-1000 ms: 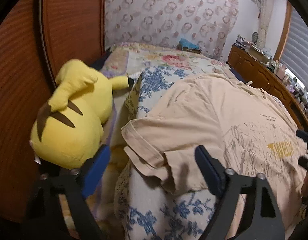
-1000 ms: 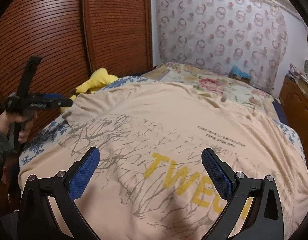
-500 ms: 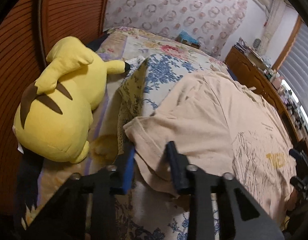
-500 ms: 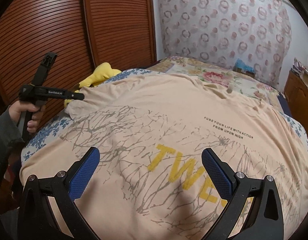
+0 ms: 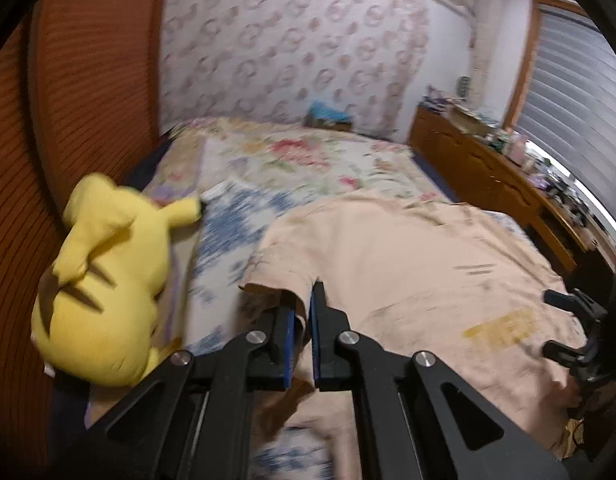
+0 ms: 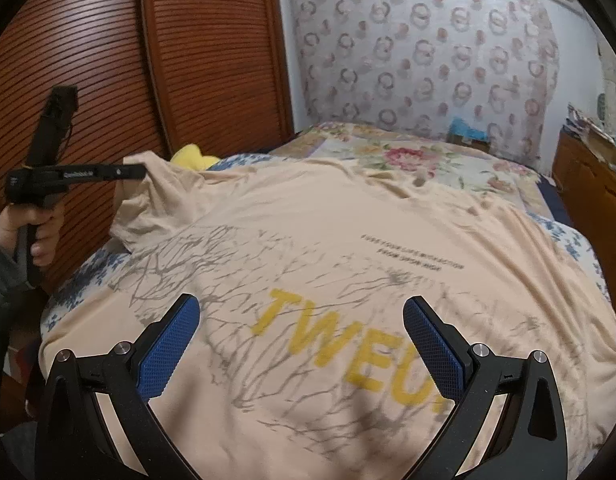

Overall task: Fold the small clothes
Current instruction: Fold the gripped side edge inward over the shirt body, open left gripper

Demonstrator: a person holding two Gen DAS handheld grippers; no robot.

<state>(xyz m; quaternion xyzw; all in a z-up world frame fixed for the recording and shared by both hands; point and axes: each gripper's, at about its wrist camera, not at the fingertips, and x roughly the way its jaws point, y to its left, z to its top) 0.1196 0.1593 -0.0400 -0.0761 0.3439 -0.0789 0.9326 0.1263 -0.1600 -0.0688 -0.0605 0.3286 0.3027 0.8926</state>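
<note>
A peach T-shirt point(image 6: 347, 248) with yellow letters and grey branch print lies spread over the bed; it also shows in the left wrist view point(image 5: 407, 264). My left gripper point(image 5: 302, 304) is shut on the shirt's left sleeve point(image 5: 280, 276) and holds it lifted off the bed; in the right wrist view the left gripper point(image 6: 136, 172) pinches the raised sleeve point(image 6: 156, 192). My right gripper point(image 6: 300, 320) is open and empty, hovering over the shirt's lower front near the yellow letters.
A yellow plush toy point(image 5: 104, 280) lies at the bed's left edge against the slatted wooden wardrobe point(image 6: 108, 60). A floral bedspread point(image 5: 300, 160) covers the far bed. A wooden dresser point(image 5: 507, 188) with clutter stands on the right.
My left gripper closed on the shirt's left sleeve and lifted it off the bed. My right gripper stayed open over the shirt front.
</note>
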